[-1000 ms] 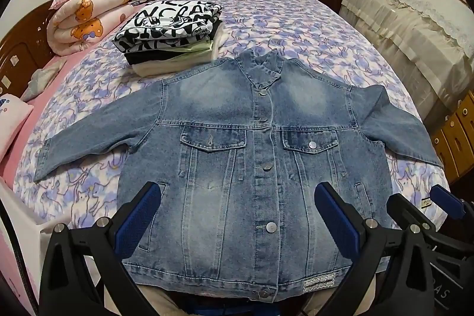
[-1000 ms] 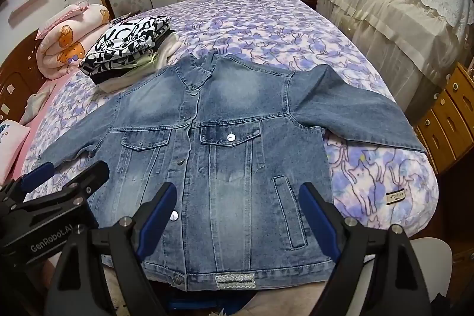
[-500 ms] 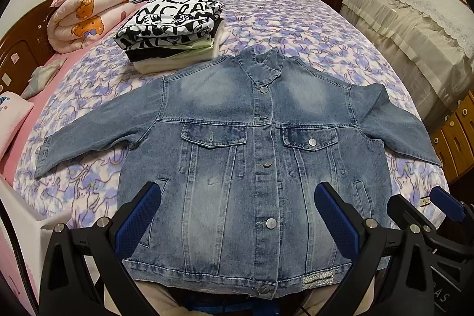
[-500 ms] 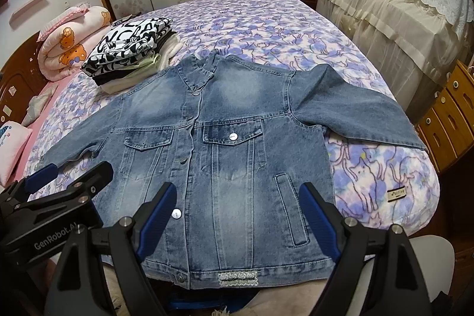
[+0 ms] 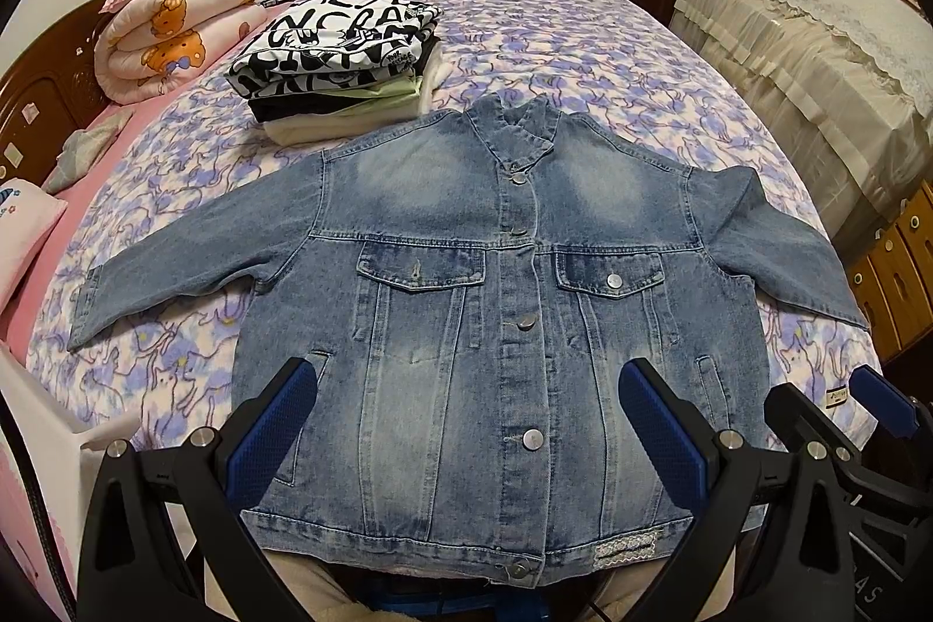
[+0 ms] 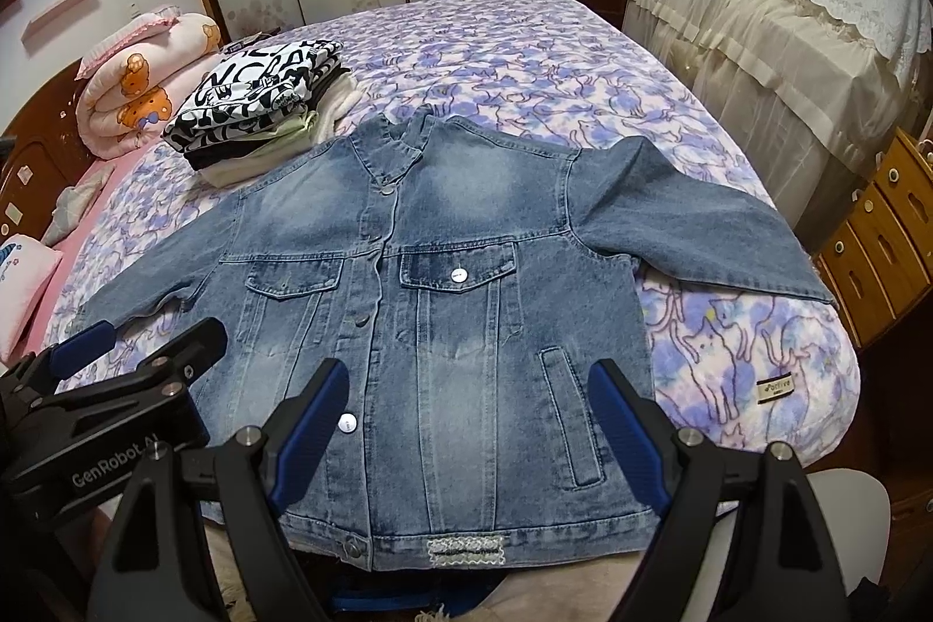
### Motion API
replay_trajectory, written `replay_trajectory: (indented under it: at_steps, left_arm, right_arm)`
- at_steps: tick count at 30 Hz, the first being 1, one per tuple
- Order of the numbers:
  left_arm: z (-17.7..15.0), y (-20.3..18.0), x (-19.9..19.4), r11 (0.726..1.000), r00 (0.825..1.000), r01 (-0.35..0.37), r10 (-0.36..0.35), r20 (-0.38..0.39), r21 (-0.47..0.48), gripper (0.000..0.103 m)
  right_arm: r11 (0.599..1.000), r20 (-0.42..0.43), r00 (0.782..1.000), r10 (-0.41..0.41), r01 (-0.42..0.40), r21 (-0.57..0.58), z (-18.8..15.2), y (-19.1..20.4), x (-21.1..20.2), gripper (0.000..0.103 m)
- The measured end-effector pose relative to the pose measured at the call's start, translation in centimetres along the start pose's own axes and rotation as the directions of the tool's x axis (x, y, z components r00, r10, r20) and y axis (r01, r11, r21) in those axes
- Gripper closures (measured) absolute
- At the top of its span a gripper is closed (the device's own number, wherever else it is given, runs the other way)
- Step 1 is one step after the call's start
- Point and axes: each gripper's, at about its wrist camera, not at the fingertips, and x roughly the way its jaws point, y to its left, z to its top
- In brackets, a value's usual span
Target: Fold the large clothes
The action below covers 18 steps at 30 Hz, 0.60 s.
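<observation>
A blue denim jacket (image 5: 501, 307) lies flat and buttoned, front up, on the bed, sleeves spread to both sides; it also shows in the right wrist view (image 6: 443, 319). My left gripper (image 5: 466, 424) is open and empty, held above the jacket's lower hem. My right gripper (image 6: 466, 424) is open and empty too, above the hem's right part. The right gripper shows at the lower right of the left wrist view (image 5: 839, 424); the left gripper shows at the lower left of the right wrist view (image 6: 116, 365).
A stack of folded clothes (image 5: 344, 62) sits behind the jacket's left shoulder. A rolled pink quilt (image 5: 175, 27) lies by the wooden headboard. A lace-covered cabinet (image 6: 787, 39) and wooden drawers (image 6: 874, 237) stand right of the bed.
Both grippers have drawn back and up slightly, so the jacket sits a little farther away in both views. The jacket has not moved.
</observation>
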Motion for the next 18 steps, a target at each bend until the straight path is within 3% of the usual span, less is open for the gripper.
replay_trajectory:
  at_steps: [18]
  left_arm:
    - [0.06, 0.43, -0.37, 1.0, 1.0, 0.002, -0.002, -0.002, -0.009, 0.001]
  right_arm:
    - [0.999, 0.013, 0.999, 0.041, -0.041, 0.006, 0.11, -0.07, -0.22, 0.018]
